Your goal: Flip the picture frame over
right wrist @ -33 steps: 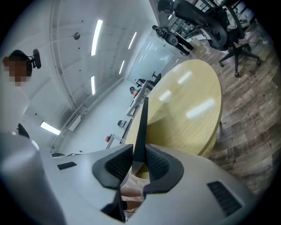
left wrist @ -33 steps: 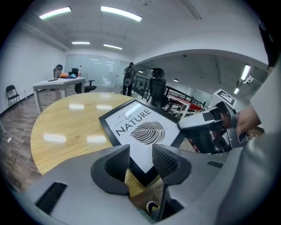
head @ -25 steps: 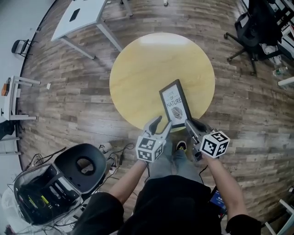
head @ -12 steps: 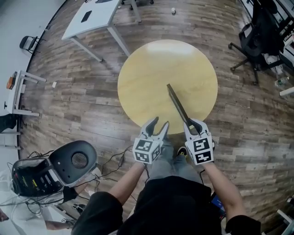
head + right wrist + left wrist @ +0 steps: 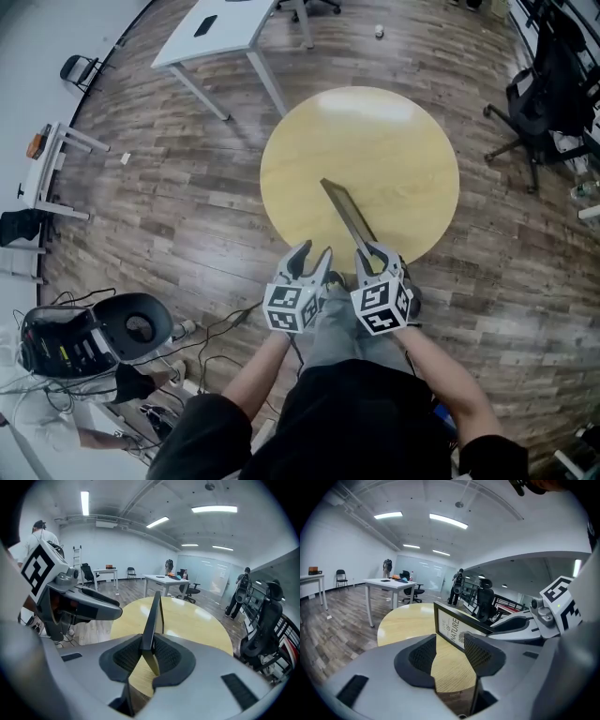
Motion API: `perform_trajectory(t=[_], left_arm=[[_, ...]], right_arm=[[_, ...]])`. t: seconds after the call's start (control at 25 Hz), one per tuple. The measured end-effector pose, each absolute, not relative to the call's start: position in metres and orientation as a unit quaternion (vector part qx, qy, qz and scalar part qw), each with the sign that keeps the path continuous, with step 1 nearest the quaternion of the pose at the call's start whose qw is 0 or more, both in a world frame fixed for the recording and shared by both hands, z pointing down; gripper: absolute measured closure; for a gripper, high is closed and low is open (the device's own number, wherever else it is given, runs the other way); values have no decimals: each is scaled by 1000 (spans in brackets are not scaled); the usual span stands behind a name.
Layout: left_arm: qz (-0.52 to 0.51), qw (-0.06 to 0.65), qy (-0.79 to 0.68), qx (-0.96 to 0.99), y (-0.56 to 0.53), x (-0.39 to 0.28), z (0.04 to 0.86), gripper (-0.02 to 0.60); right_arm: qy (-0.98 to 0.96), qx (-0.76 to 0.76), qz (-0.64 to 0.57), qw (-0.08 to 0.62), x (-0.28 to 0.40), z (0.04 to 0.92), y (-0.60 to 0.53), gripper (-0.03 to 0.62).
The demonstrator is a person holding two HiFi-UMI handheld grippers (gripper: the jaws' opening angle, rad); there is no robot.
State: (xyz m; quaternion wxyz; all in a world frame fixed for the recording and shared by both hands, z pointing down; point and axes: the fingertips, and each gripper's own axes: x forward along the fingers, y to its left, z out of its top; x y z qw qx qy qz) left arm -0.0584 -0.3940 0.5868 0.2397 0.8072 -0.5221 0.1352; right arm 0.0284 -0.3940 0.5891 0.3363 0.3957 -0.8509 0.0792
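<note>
Since a second ago the right gripper [image 5: 371, 253] has rolled, turning the frame [image 5: 345, 214] from face-up to edge-on. It clamps the near end, and the frame's long axis runs away over the table [image 5: 403, 141]. The print faces the left gripper [image 5: 312, 258], which is spread and empty just beside it.

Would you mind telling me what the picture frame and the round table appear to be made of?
Frame: dark matte border, likely plastic or painted wood; no grain shows. Table: pale yellow top with faint wood grain and a soft glare, probably laminate or varnished wood.
</note>
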Motion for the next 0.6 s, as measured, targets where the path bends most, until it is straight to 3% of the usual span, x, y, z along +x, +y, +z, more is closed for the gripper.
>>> perform_trajectory(t=[0.6], left_arm=[[134, 245, -531, 800, -376, -99, 586, 388]], right_arm=[[-841, 362, 51, 397, -23, 615, -370, 487]])
